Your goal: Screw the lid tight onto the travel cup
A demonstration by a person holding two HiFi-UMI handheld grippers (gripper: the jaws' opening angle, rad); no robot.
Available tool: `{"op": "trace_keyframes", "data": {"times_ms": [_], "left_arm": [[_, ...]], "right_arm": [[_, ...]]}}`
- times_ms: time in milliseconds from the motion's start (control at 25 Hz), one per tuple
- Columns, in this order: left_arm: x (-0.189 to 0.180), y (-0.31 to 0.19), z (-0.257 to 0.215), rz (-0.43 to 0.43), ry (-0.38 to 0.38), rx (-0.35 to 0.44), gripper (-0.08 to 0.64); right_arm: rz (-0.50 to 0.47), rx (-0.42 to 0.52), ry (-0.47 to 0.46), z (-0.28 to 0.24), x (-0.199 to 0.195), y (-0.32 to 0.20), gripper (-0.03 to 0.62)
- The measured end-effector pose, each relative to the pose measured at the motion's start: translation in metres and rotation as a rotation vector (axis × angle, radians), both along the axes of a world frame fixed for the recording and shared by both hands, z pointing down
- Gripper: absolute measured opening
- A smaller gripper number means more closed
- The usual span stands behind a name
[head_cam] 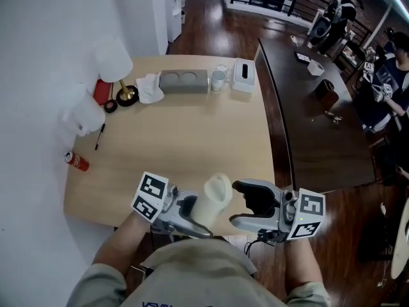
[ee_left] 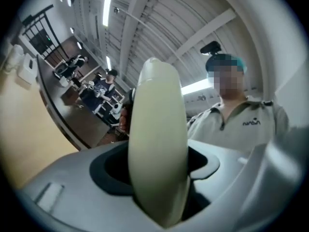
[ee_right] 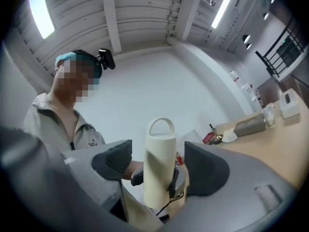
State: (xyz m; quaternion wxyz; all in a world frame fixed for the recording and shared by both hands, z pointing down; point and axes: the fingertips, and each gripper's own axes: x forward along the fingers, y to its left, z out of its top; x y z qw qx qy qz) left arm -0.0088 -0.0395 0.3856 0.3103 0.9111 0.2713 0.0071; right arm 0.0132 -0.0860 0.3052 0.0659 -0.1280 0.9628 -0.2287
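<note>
A cream travel cup (head_cam: 216, 200) with a loop-handled lid (ee_right: 161, 129) is held up over the table's near edge. My left gripper (head_cam: 189, 213) is shut on the cup's lower body, which fills the left gripper view (ee_left: 157, 144) between the grey jaws. My right gripper (head_cam: 241, 204) is just right of the cup's top, its jaws wide open. In the right gripper view the cup (ee_right: 158, 178) stands between the two dark pads (ee_right: 115, 159) with a gap on each side, and neither pad touches it.
On the light wooden table (head_cam: 192, 146) sit a red can (head_cam: 77, 160), a pen (head_cam: 100, 136), a lamp (head_cam: 118, 66), a grey tray (head_cam: 184, 80), a white mug (head_cam: 218, 78) and a tissue box (head_cam: 243, 75). A dark table (head_cam: 313, 126) adjoins at the right, with a person (head_cam: 390, 75) beyond it.
</note>
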Motion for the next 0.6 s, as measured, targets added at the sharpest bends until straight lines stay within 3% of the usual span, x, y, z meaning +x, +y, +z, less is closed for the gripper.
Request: {"op": "trace_keyframes", "data": {"times_ms": [320, 600], "left_arm": [[0.0, 0.037, -0.018, 0.185, 0.03, 0.121, 0.316], [0.003, 0.044, -0.015, 0.189, 0.0, 0.172, 0.316]], "right_arm": [[-0.261, 0.109, 0.018, -0.037, -0.037, 0.033, 0.331], [-0.255, 0.154, 0.049, -0.042, -0.046, 0.037, 0.323]]}}
